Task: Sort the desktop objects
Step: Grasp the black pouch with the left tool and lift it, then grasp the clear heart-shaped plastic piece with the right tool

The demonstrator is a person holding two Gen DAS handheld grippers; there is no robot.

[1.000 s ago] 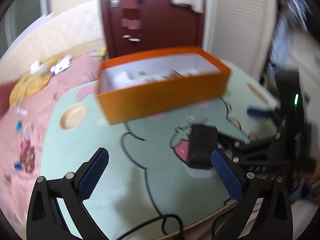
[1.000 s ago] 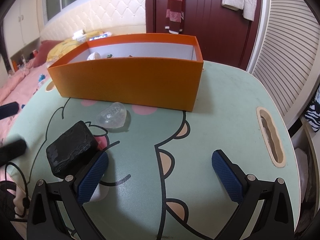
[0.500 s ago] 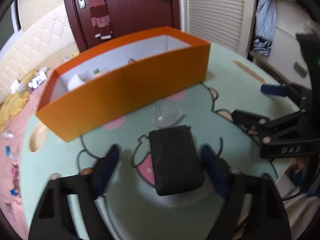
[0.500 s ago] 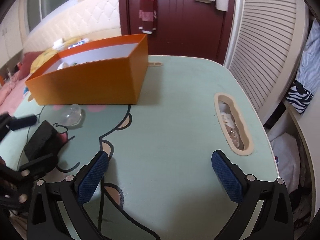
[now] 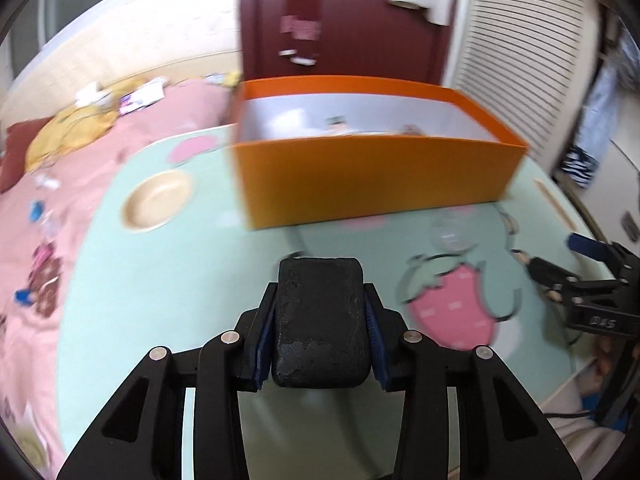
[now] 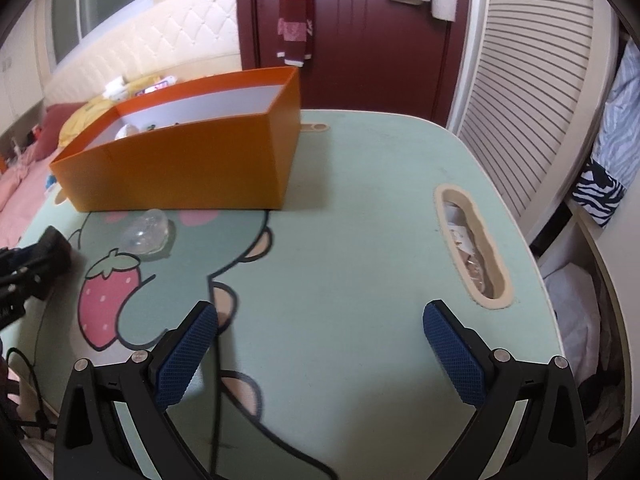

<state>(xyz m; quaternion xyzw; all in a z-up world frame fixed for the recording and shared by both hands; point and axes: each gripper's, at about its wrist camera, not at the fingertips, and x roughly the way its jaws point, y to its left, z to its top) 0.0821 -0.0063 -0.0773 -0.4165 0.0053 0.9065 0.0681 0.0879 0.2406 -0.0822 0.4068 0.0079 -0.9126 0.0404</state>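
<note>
A rough, matte black block (image 5: 320, 322) with rounded corners sits clamped between the blue ribbed pads (image 5: 264, 344) of the left gripper (image 5: 320, 336), whose jaws have just closed on it, in front of the orange box (image 5: 376, 184). The box is smooth cardboard, white inside. A clear plastic lump (image 6: 146, 234) lies just before the box on the mint cartoon-printed table (image 6: 360, 240). Only the right wrist view shows the right gripper (image 6: 320, 348) spread wide and empty, and an oval slot (image 6: 472, 248) well right of the box.
</note>
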